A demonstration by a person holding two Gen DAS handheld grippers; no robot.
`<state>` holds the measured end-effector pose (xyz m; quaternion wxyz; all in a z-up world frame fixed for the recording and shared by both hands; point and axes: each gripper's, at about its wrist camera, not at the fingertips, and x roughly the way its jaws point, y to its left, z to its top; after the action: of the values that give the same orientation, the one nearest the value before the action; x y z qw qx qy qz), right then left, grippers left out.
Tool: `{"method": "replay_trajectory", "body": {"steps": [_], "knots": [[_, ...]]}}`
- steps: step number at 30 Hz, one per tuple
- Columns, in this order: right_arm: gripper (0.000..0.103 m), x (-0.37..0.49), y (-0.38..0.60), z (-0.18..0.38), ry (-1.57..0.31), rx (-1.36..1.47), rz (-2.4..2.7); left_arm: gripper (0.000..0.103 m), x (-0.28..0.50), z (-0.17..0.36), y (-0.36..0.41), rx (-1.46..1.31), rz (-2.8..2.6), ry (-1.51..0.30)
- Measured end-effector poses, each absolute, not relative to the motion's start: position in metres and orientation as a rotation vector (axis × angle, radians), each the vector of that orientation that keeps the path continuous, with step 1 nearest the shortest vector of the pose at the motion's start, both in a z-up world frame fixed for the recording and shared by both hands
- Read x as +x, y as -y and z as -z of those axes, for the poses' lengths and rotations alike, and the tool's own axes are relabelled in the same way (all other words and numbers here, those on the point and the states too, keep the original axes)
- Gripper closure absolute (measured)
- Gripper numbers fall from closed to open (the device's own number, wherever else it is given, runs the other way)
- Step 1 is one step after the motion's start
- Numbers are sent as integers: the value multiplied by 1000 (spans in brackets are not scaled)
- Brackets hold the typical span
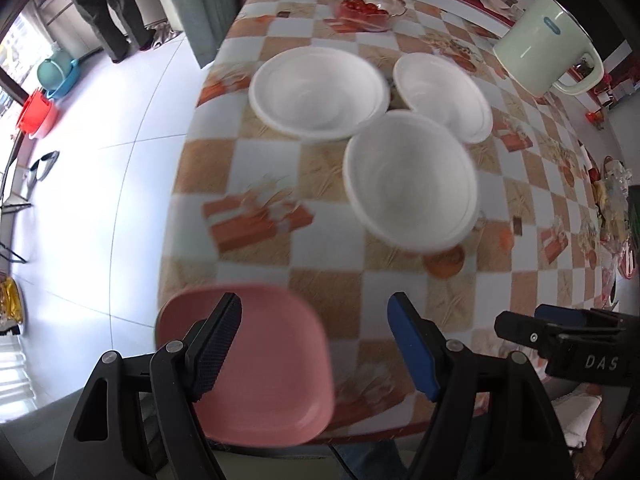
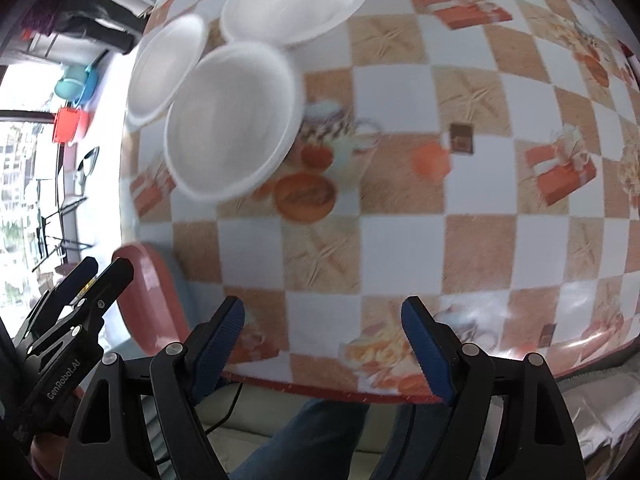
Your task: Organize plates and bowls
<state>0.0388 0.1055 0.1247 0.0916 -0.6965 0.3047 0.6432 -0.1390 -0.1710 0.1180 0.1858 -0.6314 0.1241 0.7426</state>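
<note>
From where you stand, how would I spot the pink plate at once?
Find the table under the orange-and-white checked cloth and follow it to the near edge, by the left claw. The pink plate lies there alone, overhanging that edge. It is squarish with rounded corners, while the three white dishes farther back are round.

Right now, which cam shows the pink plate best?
Left wrist: the pink plate shows nearly whole at the table's near corner, one finger crossing it. Right wrist catches only its edge at lower left, foreshortened.
</note>
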Motion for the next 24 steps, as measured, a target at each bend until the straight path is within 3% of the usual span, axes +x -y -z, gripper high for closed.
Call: {"method": "replay_trajectory", "body": {"steps": [12,24], "knots": [[21,-51,-124,-102,-818,-2098,-1947,24,-190,-78,128,-1915,-2112,-338],[21,-88,-120,-65,-826,-2158,-1909,24,-213,-42,112,-2006,-2092,-365]]}}
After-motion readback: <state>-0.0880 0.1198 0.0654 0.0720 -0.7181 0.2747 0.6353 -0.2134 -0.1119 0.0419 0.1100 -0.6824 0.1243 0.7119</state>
